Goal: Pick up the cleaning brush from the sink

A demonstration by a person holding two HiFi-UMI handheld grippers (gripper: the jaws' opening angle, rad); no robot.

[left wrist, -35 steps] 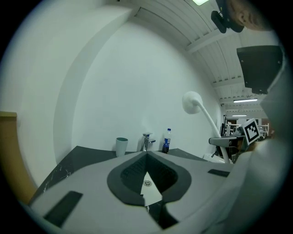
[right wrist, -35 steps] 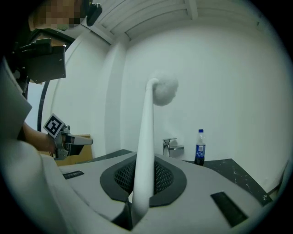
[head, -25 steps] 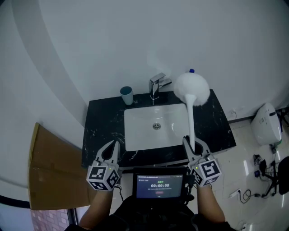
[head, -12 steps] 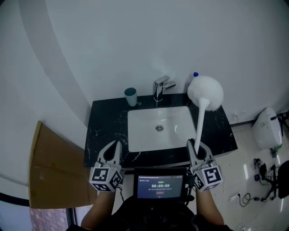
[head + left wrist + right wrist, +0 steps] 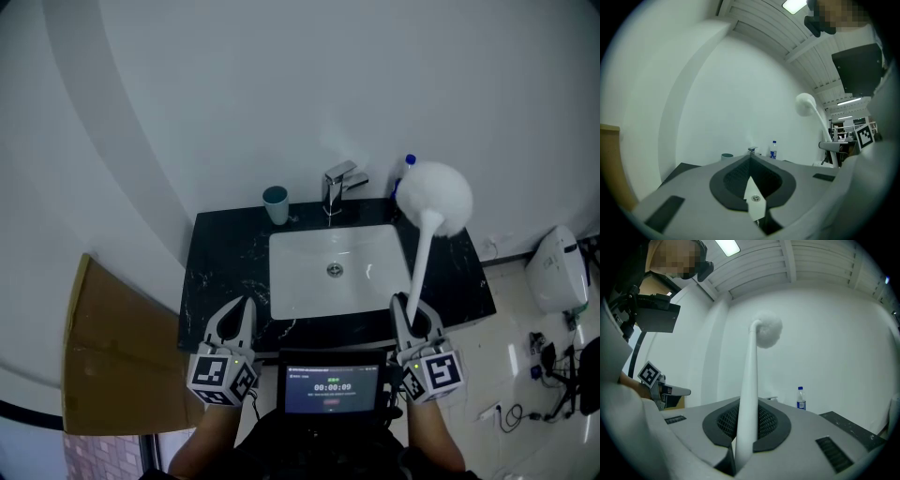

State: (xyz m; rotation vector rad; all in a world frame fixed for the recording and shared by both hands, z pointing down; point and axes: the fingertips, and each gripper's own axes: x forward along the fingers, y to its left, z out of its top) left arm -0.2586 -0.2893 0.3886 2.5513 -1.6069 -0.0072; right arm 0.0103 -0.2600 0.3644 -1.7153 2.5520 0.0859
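The cleaning brush [image 5: 427,239] has a long white handle and a fluffy white head [image 5: 437,195]. My right gripper [image 5: 410,305] is shut on the low end of the handle, and the brush stands up out of it with the head above the counter's back right. In the right gripper view the handle [image 5: 748,394] rises straight from between the shut jaws to the head [image 5: 768,330]. My left gripper [image 5: 240,306] hangs at the counter's front left, shut, with nothing between its jaws [image 5: 751,159]. The white sink [image 5: 339,269] lies between the two grippers, with nothing in the basin.
A black marble counter [image 5: 220,258] holds the sink. A chrome tap [image 5: 337,187], a teal cup [image 5: 276,203] and a small water bottle [image 5: 407,169] stand along its back by the white wall. A cardboard sheet [image 5: 112,347] leans at the left. A screen [image 5: 333,385] sits between my hands.
The view has shifted, so the counter sits lower in the picture. The brush head has swung a little to the right. Both grippers kept their places and their grip.
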